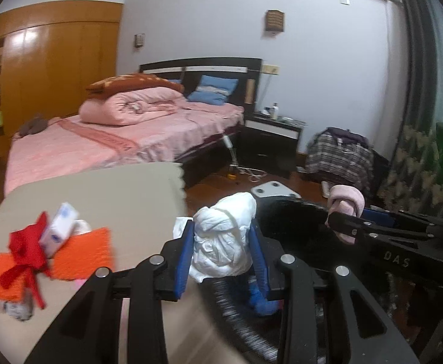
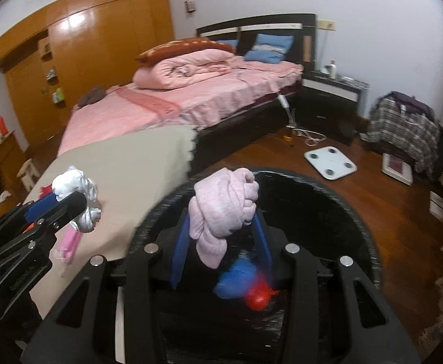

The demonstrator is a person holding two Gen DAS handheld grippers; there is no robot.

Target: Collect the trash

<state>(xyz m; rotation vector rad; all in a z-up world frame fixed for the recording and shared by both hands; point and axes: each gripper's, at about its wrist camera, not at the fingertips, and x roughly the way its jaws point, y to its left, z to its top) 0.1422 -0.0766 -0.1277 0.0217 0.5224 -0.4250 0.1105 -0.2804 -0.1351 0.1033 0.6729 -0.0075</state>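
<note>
My left gripper (image 1: 223,236) is shut on a crumpled white wad (image 1: 224,239) and holds it at the table's edge, beside a black bin (image 1: 297,212). My right gripper (image 2: 224,227) is shut on a knotted pink cloth wad (image 2: 224,209) and holds it over the black bin (image 2: 327,212). Blue and red items (image 2: 245,285) lie in the bin. Each gripper shows in the other's view: the right one (image 1: 347,215) with the pink wad, the left one (image 2: 72,203) with the white wad.
On the beige table (image 1: 115,194) lie orange cloths (image 1: 82,251), a red ribbon (image 1: 27,251), a tissue pack (image 1: 59,224) and a pink item (image 2: 69,242). Behind are a pink bed (image 2: 176,103), a nightstand (image 2: 330,97), a floor scale (image 2: 330,162) and a clothes-covered chair (image 2: 403,127).
</note>
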